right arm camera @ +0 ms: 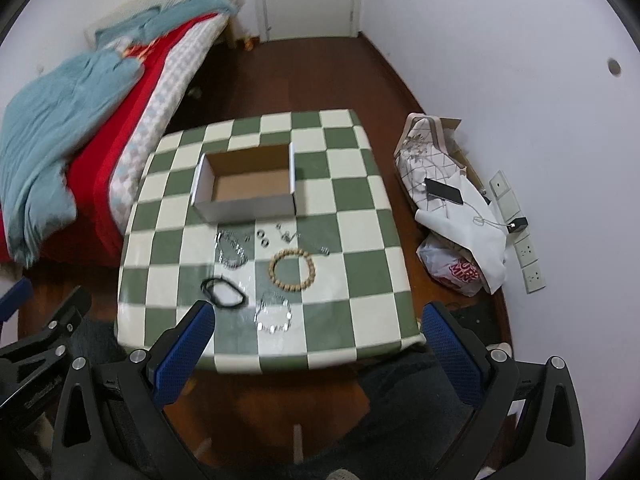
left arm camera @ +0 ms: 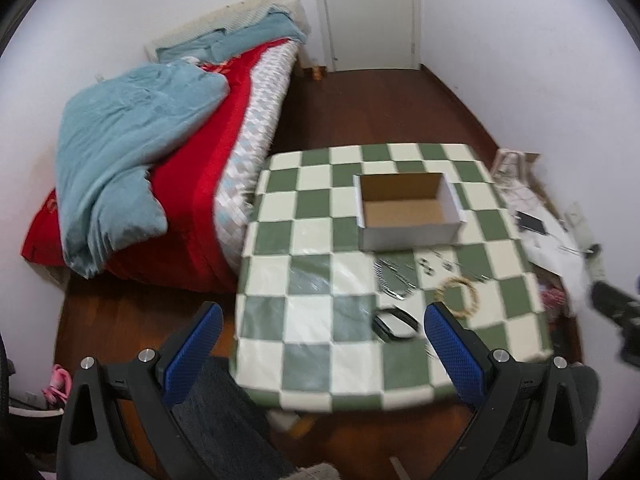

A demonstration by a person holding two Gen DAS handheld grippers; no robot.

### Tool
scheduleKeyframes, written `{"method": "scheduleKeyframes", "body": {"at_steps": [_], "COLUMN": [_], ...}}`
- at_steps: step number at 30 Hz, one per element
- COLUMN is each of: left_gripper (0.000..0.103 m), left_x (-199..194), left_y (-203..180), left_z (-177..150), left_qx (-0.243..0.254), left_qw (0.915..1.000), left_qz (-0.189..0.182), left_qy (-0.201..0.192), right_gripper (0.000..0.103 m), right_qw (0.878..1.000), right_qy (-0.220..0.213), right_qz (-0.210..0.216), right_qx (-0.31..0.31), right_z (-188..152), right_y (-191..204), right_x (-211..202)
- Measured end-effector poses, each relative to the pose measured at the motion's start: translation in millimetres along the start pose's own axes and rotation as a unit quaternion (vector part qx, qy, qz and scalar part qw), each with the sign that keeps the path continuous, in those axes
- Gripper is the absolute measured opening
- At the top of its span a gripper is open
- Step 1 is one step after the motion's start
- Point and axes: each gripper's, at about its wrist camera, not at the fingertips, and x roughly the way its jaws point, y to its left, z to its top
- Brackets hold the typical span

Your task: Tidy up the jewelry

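Note:
An open, empty cardboard box point(right arm camera: 250, 184) point(left arm camera: 408, 208) stands on the green-and-white checked table point(right arm camera: 360, 208) point(left arm camera: 280, 280). In front of it lie a tan bead bracelet point(right arm camera: 292, 269) point(left arm camera: 458, 294), a black bracelet point(right arm camera: 223, 294) point(left arm camera: 394, 326), a silver bracelet point(right arm camera: 274, 314), a silver chain point(right arm camera: 230, 250) point(left arm camera: 394, 280) and small rings point(right arm camera: 262, 238). My left gripper point(left arm camera: 324, 344) is open and empty above the table's near left edge. My right gripper point(right arm camera: 318, 340) is open and empty above the table's near edge.
A bed point(left arm camera: 160, 160) with a blue blanket and red cover stands left of the table. Bags, a phone and a charger point(right arm camera: 460, 216) lie on the floor to the right by the wall. A white door point(left arm camera: 368, 12) is at the back.

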Motion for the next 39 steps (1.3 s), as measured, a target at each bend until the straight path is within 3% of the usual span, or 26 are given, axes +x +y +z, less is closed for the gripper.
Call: {"method": "scheduleKeyframes", "body": {"at_steps": [7,10,13,21,22,23,25,27,28,29,33,37,39], "left_gripper": [0.103,0.103,0.103,0.1,0.089,0.072,0.054,0.038,0.023,0.015,0.014,0.013,0.013], "left_x": [90,137,174,234,239,244,253,249,248,246,240,232,229], "left_y": [-5,-12,-19,-45,-47,-49,-53,-57,-58,-60,-69,-83,-91], "left_z": [-4,-15,-27,-48,-51,-53,-58,-57,-57,-57,-61,-66,-69], "left_qx": [0.006,0.0,-0.016,-0.076,-0.084,-0.09,-0.092,-0.083,-0.078,-0.073,-0.04,-0.001,0.011], "left_qw": [0.9972,0.9934,0.9871,0.9668,0.963,0.9603,0.9564,0.9629,0.9648,0.9666,0.9748,0.9812,0.9831], "left_qz": [0.039,0.045,0.027,-0.046,-0.057,-0.066,-0.073,-0.071,-0.068,-0.063,-0.05,-0.026,-0.019], "left_qy": [0.064,0.105,0.157,0.24,0.25,0.256,0.267,0.247,0.242,0.237,0.214,0.191,0.182], "right_gripper": [0.103,0.088,0.076,0.076,0.076,0.074,0.064,0.057,0.053,0.052,0.045,0.01,0.01], "right_qw": [0.998,0.997,0.994,0.99,0.99,0.989,0.988,0.988,0.989,0.991,0.995,0.994,0.994], "right_qy": [0.036,0.061,0.099,0.131,0.133,0.136,0.144,0.15,0.141,0.134,0.1,0.104,0.105], "right_qz": [-0.001,-0.011,-0.01,-0.01,-0.011,-0.012,-0.009,-0.011,-0.016,-0.013,-0.008,-0.007,-0.012], "right_qx": [0.046,0.039,0.043,0.052,0.051,0.05,0.047,0.04,0.03,0.023,-0.008,-0.027,-0.028], "right_z": [13,11,3,-10,-11,-12,-13,-14,-13,-14,-14,-14,-14], "right_y": [-23,-23,-23,-13,-13,-12,-10,-9,-6,-4,4,12,15], "right_x": [89,140,192,268,274,280,291,297,298,297,297,296,296]}}
